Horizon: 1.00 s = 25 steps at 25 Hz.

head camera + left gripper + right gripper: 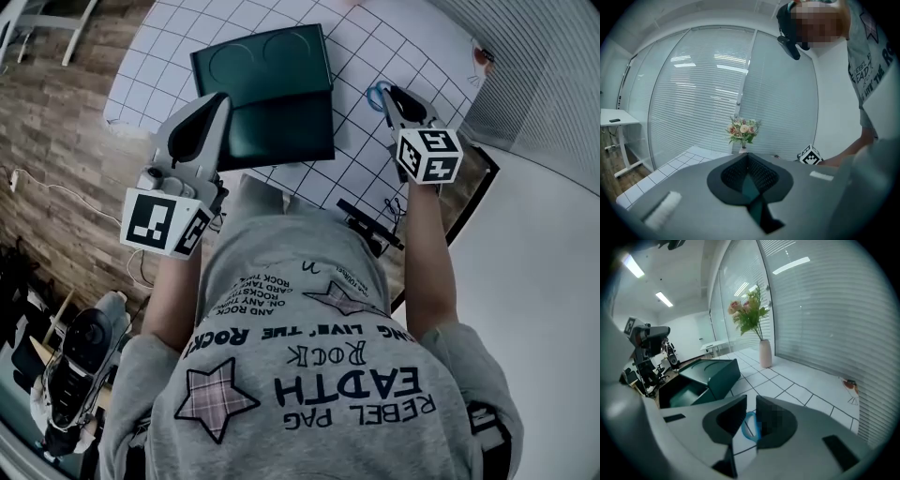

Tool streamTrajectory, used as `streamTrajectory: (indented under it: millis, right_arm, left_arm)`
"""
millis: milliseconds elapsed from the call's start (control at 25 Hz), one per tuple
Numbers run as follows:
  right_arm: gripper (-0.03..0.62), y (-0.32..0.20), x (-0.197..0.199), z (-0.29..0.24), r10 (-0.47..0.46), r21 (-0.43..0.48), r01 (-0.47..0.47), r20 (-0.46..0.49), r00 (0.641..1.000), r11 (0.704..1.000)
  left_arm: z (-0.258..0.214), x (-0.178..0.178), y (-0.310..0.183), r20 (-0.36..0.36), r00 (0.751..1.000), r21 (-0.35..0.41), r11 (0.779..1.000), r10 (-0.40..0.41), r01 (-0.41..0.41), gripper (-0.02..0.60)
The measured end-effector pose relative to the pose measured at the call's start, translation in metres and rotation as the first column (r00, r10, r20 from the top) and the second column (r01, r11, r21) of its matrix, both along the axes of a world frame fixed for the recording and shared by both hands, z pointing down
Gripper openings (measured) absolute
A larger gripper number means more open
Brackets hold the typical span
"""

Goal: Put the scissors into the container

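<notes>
Got the scissors pinched by the blue handle in the right tongs, with barely a sliver of gap there. Holding them at the right side of the table, a bit right of the container, not touching it. So, not in the container yet. Lid propped open on the far side. Got the left tongs closed up tight on nothing, hovering at the container's left edge. Also spotting a vase of flowers way at the far end.
</notes>
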State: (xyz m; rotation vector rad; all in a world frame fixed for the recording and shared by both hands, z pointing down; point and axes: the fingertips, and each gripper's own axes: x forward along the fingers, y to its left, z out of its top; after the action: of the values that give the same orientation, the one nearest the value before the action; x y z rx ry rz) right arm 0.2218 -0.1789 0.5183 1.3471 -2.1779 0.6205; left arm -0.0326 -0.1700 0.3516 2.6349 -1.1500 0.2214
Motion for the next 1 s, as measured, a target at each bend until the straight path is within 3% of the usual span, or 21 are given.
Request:
streamTrajectory:
  millis: [120,240,520,1000]
  right_arm:
    - [0.040,-0.002,0.002,0.024,-0.015,-0.051,0.013,-0.029,0.999,0.999]
    - [0.117,-0.004,0.003,0.042,-0.036,-0.091,0.030,-0.068,0.997,0.995]
    - [0.118,-0.002,0.003,0.065,-0.119,-0.146,0.094,-0.176,0.977,0.985]
    - [0.089,0.002,-0.003,0.070,-0.155,-0.187,0.113,-0.232,0.960,0.976]
  left_arm:
    - [0.003,-0.001,0.001,0.005,1.000,-0.011,1.000,-0.006,0.006,0.002]
    - [0.006,-0.002,0.003,0.008,1.000,-0.019,1.000,-0.012,0.012,0.002]
    - [0.009,-0.008,0.004,0.010,0.999,-0.025,0.999,-0.031,0.031,0.002]
    - [0.005,-0.014,0.007,0.007,0.999,-0.019,0.999,-0.050,0.050,0.002]
